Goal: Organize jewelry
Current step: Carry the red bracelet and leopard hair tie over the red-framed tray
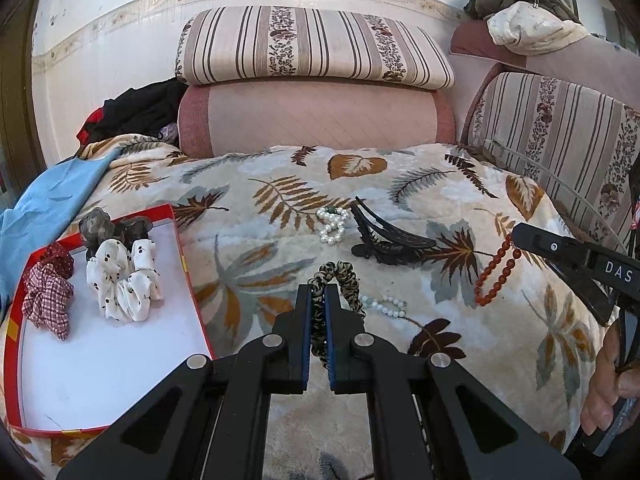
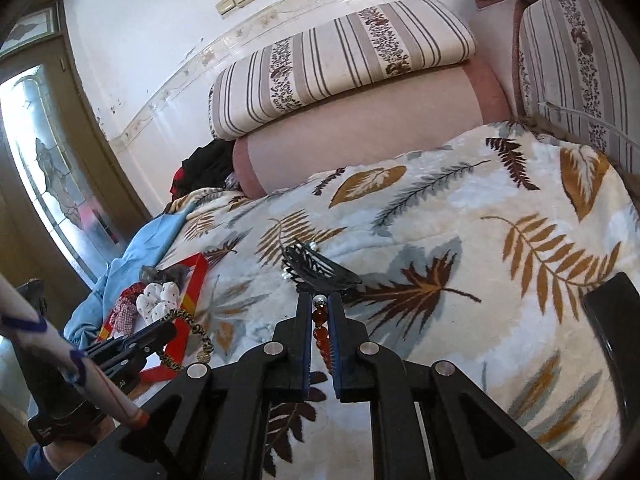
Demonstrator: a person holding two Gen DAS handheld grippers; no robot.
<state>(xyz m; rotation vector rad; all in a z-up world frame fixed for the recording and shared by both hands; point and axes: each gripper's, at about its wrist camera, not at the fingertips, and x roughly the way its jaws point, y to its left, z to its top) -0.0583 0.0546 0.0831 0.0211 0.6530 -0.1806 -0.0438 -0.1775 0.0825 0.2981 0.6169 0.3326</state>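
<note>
The left gripper [image 1: 319, 292] pinches a leopard scrunchie [image 1: 334, 280]; the red box [image 1: 182, 248] lies at left of the frame. The right gripper [image 2: 320, 312] clamps the red bead bracelet [image 2: 321, 332].

A leaf-patterned blanket [image 1: 280, 200] covers the bed. On it, left of the black hair claw [image 1: 384, 240], lies a red-rimmed box lid [image 1: 188, 264]; a white pearl bracelet [image 1: 332, 226] sits just beside the claw, a pale bead bracelet [image 1: 386, 306] nearer the camera.

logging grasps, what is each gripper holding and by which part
Left gripper pinches the leopard-print scrunchie on one side of its loop. Right gripper grips the red bead bracelet across its strand, near a silver bead.
</note>
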